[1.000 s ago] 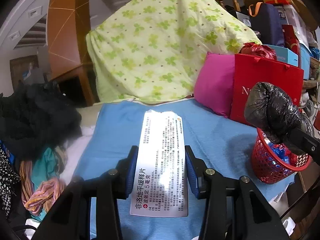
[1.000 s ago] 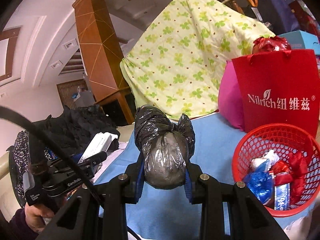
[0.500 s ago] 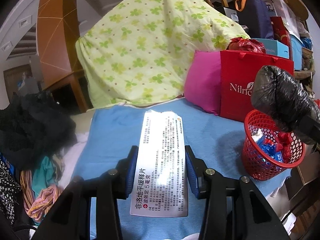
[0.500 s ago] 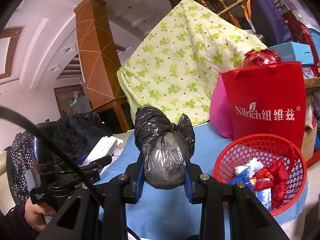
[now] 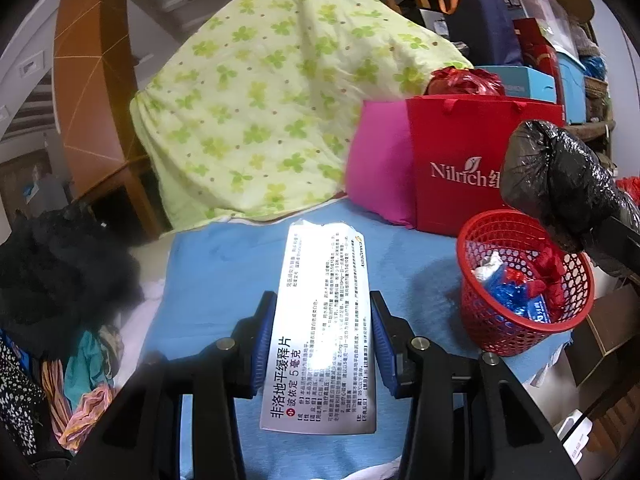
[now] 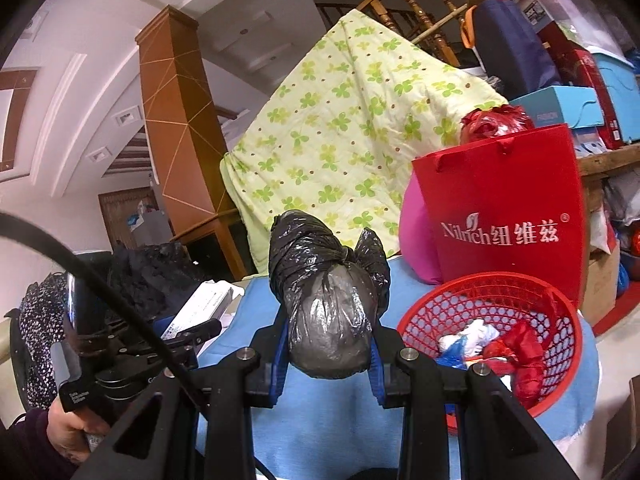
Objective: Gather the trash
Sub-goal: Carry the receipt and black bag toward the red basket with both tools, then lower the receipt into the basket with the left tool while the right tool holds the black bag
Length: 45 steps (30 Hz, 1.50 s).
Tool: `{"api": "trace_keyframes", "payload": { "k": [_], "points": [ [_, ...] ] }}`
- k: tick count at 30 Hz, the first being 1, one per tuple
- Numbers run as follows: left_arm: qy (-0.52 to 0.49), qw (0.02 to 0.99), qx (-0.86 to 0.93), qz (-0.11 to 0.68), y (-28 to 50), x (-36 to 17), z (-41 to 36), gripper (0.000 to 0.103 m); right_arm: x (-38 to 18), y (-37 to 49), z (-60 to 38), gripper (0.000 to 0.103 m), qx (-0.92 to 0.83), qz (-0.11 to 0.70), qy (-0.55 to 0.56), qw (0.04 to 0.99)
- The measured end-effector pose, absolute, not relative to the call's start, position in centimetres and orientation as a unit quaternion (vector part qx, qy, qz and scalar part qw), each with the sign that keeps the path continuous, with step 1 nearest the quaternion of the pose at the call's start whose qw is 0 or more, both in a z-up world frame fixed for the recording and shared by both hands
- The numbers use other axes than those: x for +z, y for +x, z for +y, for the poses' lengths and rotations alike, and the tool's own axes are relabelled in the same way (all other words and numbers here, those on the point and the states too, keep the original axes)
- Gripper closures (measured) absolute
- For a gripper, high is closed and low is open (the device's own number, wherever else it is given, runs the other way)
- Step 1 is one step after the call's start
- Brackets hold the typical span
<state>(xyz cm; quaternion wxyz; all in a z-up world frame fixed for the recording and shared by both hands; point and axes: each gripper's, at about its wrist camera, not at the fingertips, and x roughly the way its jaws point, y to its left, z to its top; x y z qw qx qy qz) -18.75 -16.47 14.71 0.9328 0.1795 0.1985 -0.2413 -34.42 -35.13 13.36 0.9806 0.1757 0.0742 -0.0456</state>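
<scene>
My left gripper (image 5: 324, 340) is shut on a flat white medicine box (image 5: 324, 320) with Chinese print, held above the blue cloth (image 5: 224, 264). My right gripper (image 6: 330, 354) is shut on a knotted black plastic trash bag (image 6: 324, 304). That bag also shows in the left wrist view (image 5: 560, 180), hanging above the red mesh basket (image 5: 492, 320). The basket (image 6: 440, 312) sits at the cloth's right edge and holds red, blue and white wrappers. The left gripper and its box (image 6: 200, 308) appear at the left of the right wrist view.
A red Nilrich paper bag (image 5: 472, 160) and a pink cushion (image 5: 380, 172) stand behind the basket. A green clover quilt (image 5: 272, 100) rises at the back. Dark and striped clothes (image 5: 60, 280) lie left of the cloth. Stacked boxes (image 6: 568, 108) fill the far right.
Both grippers have shifted left relative to the scene, so the red basket sits further into view. The black bag now hangs over the basket's far rim. Both grips are unchanged.
</scene>
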Motion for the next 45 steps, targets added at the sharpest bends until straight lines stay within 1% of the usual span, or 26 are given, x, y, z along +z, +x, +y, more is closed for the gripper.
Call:
{"api": "trace_keyframes", "payload": {
  "k": [45],
  "points": [
    [0.253,0.899,-0.311,0.179,-24.2,13.8,-25.7,0.056,11.1,-41.2,-41.6,0.068,-0.102,0.048,0.245,0.963]
  ]
}}
